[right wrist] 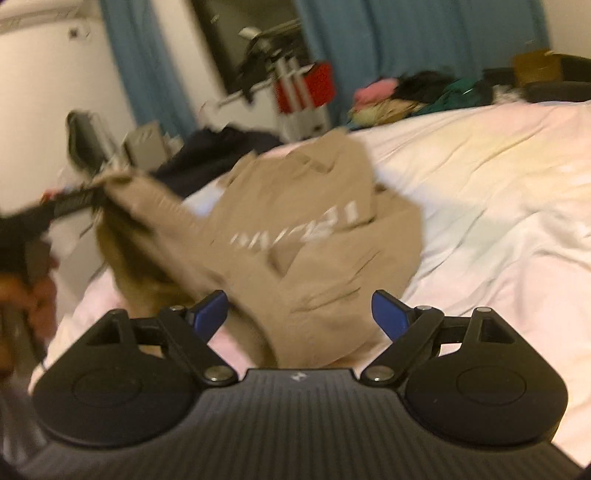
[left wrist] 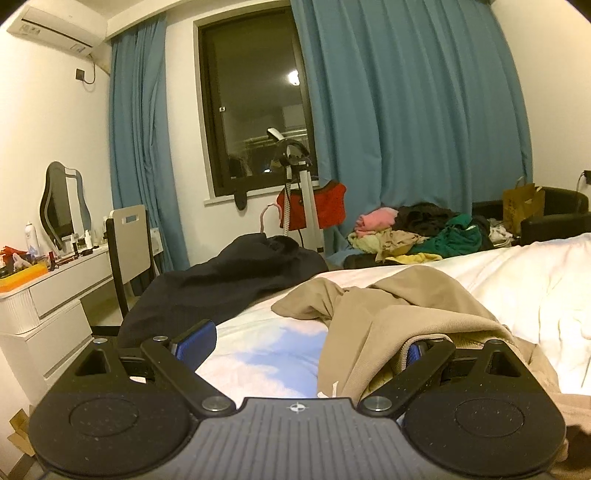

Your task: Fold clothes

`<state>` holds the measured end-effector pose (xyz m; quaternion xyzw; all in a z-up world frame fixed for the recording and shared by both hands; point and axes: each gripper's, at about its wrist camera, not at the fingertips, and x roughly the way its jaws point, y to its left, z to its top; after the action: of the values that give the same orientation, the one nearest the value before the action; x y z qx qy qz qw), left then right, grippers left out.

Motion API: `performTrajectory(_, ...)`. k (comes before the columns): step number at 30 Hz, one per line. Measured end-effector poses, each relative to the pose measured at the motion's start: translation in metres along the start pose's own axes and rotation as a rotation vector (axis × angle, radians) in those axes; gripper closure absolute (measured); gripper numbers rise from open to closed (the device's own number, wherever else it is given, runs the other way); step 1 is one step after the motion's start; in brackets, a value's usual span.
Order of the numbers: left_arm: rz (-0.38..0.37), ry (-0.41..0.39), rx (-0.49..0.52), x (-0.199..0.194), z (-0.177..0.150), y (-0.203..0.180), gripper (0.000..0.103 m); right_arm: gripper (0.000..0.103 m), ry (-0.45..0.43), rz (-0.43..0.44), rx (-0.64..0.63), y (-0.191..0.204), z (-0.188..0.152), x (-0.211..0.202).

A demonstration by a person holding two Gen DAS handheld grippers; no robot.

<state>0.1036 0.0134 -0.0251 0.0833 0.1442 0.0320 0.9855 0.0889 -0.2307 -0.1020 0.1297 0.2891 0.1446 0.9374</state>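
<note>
Teal curtains (left wrist: 406,110) flank a dark window (left wrist: 255,110); white dresser (left wrist: 48,306) at left.

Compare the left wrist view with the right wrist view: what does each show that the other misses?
Left wrist only: the air conditioner, the white dresser and the left gripper's spread jaws, tan cloth draped over one.

Right wrist only: white lettering on the tan garment, a hand at the left edge and the open right gripper.

Both: the tan garment, bed, blue curtains and clothes pile.
</note>
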Motion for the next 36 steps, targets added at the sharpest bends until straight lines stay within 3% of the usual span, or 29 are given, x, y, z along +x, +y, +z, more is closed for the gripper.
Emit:
performTrajectory(3,0.004,0.009,-0.019,0.004,0.0,0.004,0.006,0.017,0.068,-0.056,-0.06,0.011,-0.008,0.01)
performTrajectory(6,0.013,0.02,-0.041,0.008,0.001,0.01,0.006,0.017,0.098,-0.229,-0.02,0.002,-0.014,0.018)
performTrajectory(8,0.002,0.037,-0.053,0.01,0.001,0.012,0.006,0.017,0.022,-0.308,0.089,-0.014,-0.011,0.01)
performTrajectory(12,-0.027,0.07,-0.026,0.013,-0.003,0.007,0.006,0.021,-0.259,-0.317,0.29,-0.036,0.003,-0.02)
performTrajectory(15,-0.045,0.092,0.014,0.013,-0.008,0.0,0.007,0.021,-0.429,-0.342,0.273,-0.029,0.019,-0.032)
performTrajectory(19,-0.078,0.122,0.084,0.012,-0.019,-0.011,0.007,0.021,-0.542,-0.309,0.261,-0.022,0.031,-0.037)
performTrajectory(24,-0.142,0.142,0.192,0.009,-0.032,-0.03,0.007,0.021,-0.554,-0.282,0.221,-0.021,0.028,-0.036)
performTrajectory(28,-0.205,0.106,0.351,0.001,-0.047,-0.058,0.006,0.021,-0.543,-0.27,0.203,-0.022,0.027,-0.038)
performTrajectory(31,-0.161,0.049,0.481,0.001,-0.062,-0.079,0.006,0.021,-0.53,-0.279,0.196,-0.024,0.028,-0.036)
performTrajectory(33,-0.081,0.041,0.474,0.006,-0.063,-0.078,0.006,0.021,-0.509,-0.309,0.188,-0.026,0.027,-0.033)
performTrajectory(36,-0.009,0.006,0.262,0.002,-0.046,-0.047,0.005,0.02,-0.413,-0.38,0.173,-0.033,0.024,-0.019)
